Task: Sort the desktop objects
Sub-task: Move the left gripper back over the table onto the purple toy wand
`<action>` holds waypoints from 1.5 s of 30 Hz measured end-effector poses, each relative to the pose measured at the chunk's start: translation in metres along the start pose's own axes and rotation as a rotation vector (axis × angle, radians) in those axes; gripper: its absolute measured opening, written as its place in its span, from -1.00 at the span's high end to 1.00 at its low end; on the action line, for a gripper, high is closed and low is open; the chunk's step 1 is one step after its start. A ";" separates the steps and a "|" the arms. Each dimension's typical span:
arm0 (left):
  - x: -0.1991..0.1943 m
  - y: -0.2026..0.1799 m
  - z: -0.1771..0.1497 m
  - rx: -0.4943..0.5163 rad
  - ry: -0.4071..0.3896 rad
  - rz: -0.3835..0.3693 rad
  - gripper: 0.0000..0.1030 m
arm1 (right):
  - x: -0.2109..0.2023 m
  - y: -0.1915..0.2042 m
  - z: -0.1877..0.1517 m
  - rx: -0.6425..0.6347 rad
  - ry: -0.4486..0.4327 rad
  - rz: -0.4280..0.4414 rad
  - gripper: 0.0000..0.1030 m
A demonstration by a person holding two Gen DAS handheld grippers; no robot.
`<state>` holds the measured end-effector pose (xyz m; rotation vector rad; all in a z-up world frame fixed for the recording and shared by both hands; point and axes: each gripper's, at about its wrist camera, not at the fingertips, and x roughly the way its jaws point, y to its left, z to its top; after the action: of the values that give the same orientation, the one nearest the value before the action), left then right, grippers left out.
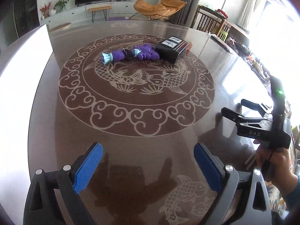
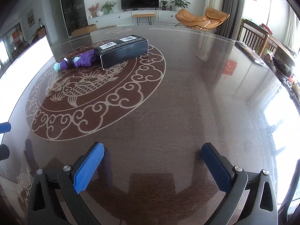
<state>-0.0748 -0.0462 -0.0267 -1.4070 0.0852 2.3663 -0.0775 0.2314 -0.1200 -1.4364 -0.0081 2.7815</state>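
Observation:
A purple toy figure (image 1: 129,54) with pale blue parts lies on the glossy brown table (image 1: 131,150), inside the round fish pattern. A long black box (image 1: 172,49) with white labels rests against its right end. In the right wrist view the toy figure (image 2: 78,61) and the black box (image 2: 123,51) lie far off at the upper left. My left gripper (image 1: 148,166) hovers open over bare table near the front edge, nothing between its blue pads. My right gripper (image 2: 152,166) is open and empty too, and shows as a black tool (image 1: 243,116) in a hand at the right.
A white panel (image 1: 24,60) stands at the table's left edge. A wooden chair (image 1: 211,20) and a cluttered side surface (image 1: 249,52) lie beyond the right edge. The table's far edge (image 2: 168,28) faces a room with a television, plants and an orange lounge chair.

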 end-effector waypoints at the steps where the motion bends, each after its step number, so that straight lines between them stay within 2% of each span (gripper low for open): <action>1: 0.005 0.004 0.005 0.010 0.004 0.018 -0.92 | 0.000 -0.001 0.001 0.000 0.000 0.000 -1.00; 11: 0.041 0.019 0.099 0.206 -0.033 0.170 -0.92 | -0.001 -0.001 0.001 0.000 0.000 0.000 -1.00; 15: 0.065 0.011 0.130 0.340 0.001 0.173 -0.92 | 0.000 -0.001 0.000 -0.001 0.000 -0.002 -1.00; 18: 0.084 0.007 0.145 0.388 0.039 0.176 -0.92 | 0.000 0.000 0.000 -0.001 0.000 -0.002 -1.00; 24: 0.110 0.013 0.171 0.353 0.066 0.105 -0.92 | 0.000 0.000 0.000 -0.001 0.000 -0.002 -1.00; 29: 0.123 0.022 0.184 0.284 0.057 0.025 -0.95 | -0.001 0.000 0.000 -0.001 0.000 -0.002 -1.00; 35: 0.126 0.016 0.187 0.266 0.074 0.027 -1.00 | -0.001 0.000 0.000 -0.001 0.000 -0.002 -1.00; 37: 0.121 0.010 0.181 0.254 0.036 0.033 -0.73 | -0.001 0.000 0.000 -0.001 0.000 -0.002 -1.00; 39: 0.113 0.013 0.178 0.209 0.003 0.053 -0.11 | -0.001 0.000 0.000 -0.001 0.000 -0.002 -1.00; 40: 0.110 0.013 0.175 0.193 -0.004 0.061 0.08 | -0.001 0.000 0.000 -0.001 0.000 -0.002 -1.00; 42: 0.104 0.011 0.164 0.163 -0.014 0.085 0.20 | -0.001 0.000 0.000 -0.001 0.000 -0.002 -1.00; 45: 0.090 0.019 0.141 0.087 -0.033 0.117 0.21 | -0.001 0.000 0.000 -0.001 -0.001 -0.002 -1.00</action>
<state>-0.2371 -0.0030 -0.0362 -1.3559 0.2655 2.4468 -0.0770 0.2313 -0.1195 -1.4352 -0.0110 2.7808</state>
